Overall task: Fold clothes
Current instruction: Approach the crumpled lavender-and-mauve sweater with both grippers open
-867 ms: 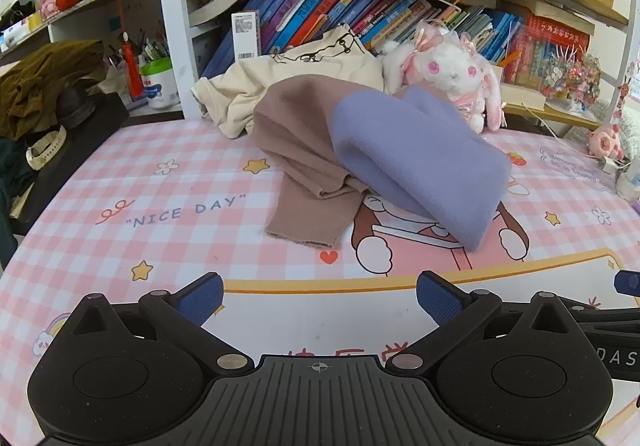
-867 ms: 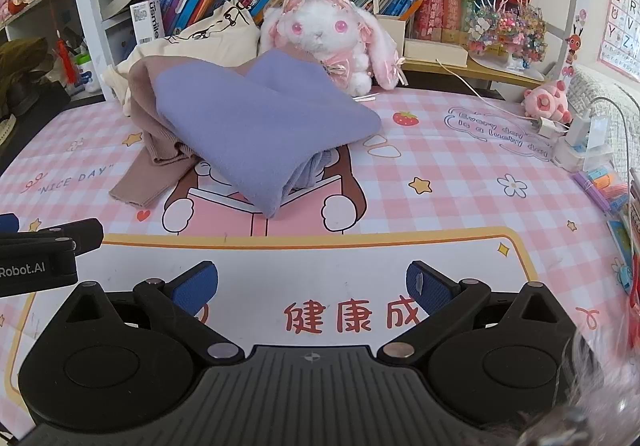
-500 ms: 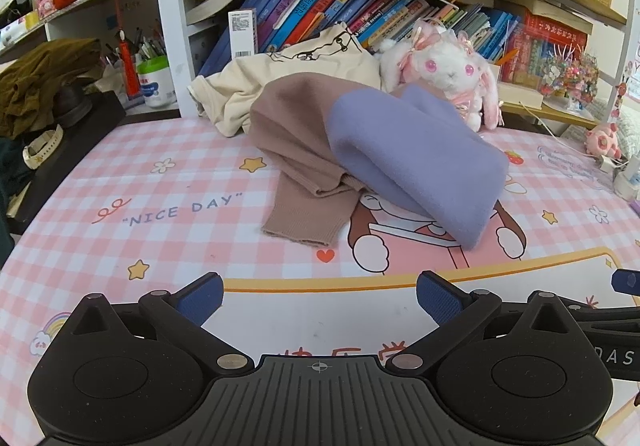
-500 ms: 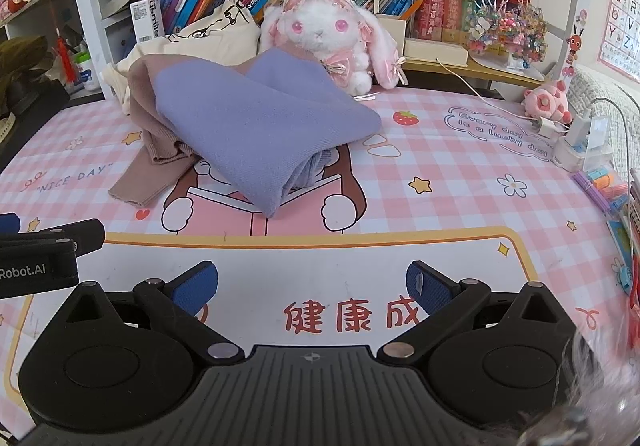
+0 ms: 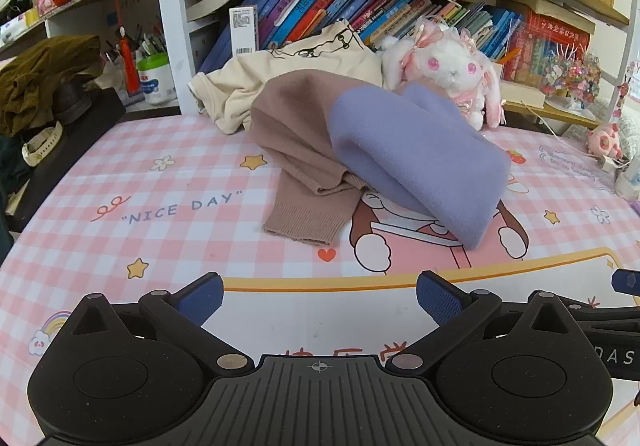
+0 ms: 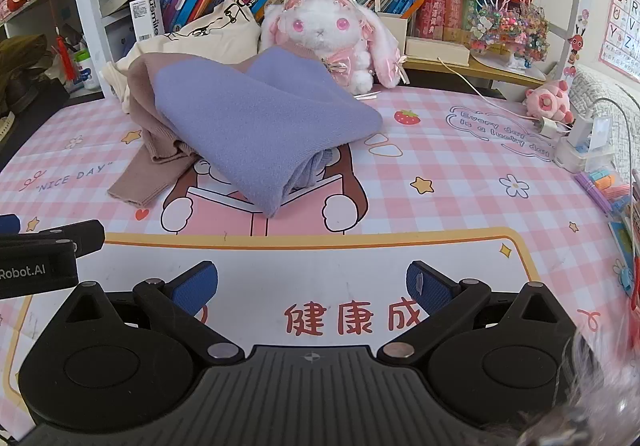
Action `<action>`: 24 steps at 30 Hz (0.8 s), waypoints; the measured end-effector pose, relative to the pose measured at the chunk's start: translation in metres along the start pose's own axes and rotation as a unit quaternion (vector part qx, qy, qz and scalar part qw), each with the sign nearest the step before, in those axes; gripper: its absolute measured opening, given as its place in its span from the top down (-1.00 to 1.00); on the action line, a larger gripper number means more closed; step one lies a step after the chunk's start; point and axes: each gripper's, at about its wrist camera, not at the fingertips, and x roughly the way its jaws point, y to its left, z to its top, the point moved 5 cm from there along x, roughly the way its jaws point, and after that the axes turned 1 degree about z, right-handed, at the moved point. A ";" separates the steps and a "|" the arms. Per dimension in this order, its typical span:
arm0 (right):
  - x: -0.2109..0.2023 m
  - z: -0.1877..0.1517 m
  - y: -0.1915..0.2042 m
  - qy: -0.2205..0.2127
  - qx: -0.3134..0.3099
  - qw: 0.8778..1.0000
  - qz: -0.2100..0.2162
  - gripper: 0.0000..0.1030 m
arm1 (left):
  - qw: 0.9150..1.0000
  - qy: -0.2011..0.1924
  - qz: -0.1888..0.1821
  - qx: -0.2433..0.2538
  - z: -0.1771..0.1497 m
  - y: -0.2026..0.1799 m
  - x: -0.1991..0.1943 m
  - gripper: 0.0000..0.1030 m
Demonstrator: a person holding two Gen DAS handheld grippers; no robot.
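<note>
Currently: left gripper (image 5: 319, 298) at lower frame, jaws spread wide, empty, above pink checked mat (image 5: 160, 206). Right gripper (image 6: 312, 284) likewise, wide apart, empty. Purple garment (image 5: 416, 158) mid-frame, overlapping brown garment (image 5: 296, 150); cream garment (image 5: 288, 74) behind.

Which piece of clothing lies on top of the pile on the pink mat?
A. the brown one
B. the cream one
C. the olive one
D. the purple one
D: the purple garment drapes over the brown one, and the cream one sits behind them near the shelf.
</note>
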 end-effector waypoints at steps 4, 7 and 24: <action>0.001 0.000 0.000 0.000 0.000 1.000 0.000 -0.98 | 1.000 0.002 0.002 0.000 -0.001 -0.001 0.001 -1.00; 0.002 0.001 0.000 0.000 0.000 1.000 0.000 -0.98 | 1.000 0.003 0.002 -0.001 0.000 0.000 0.002 -1.00; 0.007 0.003 -0.001 0.004 0.002 1.000 0.003 -0.98 | 1.000 0.009 0.008 0.000 0.003 0.001 0.006 -1.00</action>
